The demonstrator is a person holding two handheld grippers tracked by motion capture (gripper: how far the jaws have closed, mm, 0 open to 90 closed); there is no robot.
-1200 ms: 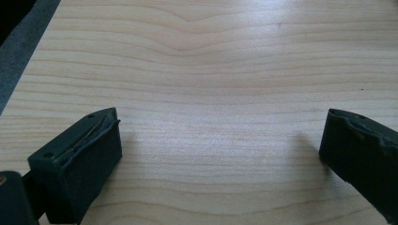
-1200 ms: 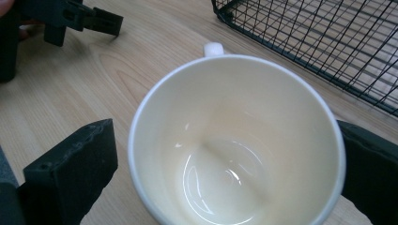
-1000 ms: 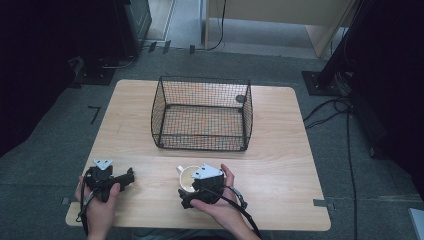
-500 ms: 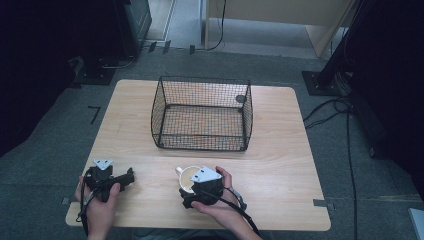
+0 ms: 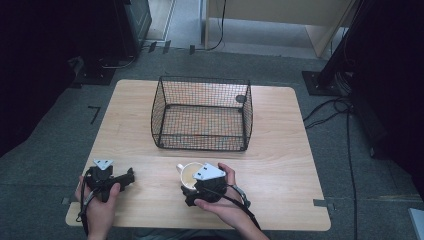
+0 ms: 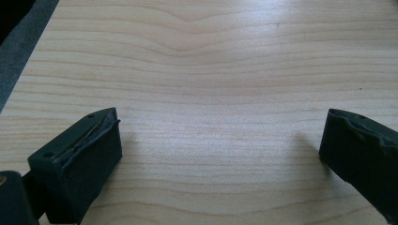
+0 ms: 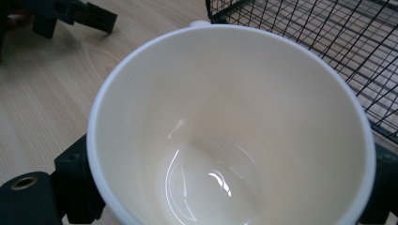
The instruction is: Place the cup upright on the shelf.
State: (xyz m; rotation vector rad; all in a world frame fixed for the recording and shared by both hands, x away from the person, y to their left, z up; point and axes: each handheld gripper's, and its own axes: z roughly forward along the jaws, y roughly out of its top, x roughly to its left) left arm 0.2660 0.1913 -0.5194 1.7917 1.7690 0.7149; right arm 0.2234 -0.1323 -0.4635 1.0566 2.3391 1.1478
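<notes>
Right hand-held gripper (image 5: 196, 186) clamps the cream ceramic cup (image 7: 230, 131); a loose grip could drop it short of the black wire basket (image 5: 202, 114). Left hand-held gripper (image 6: 220, 154) idles wide.

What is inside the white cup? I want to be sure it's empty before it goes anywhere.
The cup looks empty: the right gripper view shows a bare glossy cream interior down to the bottom. Its underside and the table beneath are hidden. The right claw sits either side of it.

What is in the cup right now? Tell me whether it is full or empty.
Empty. The right gripper view looks straight into the cup: bare glossy cream walls and bottom, with only light reflections. The right claw flanks it on both sides.
</notes>
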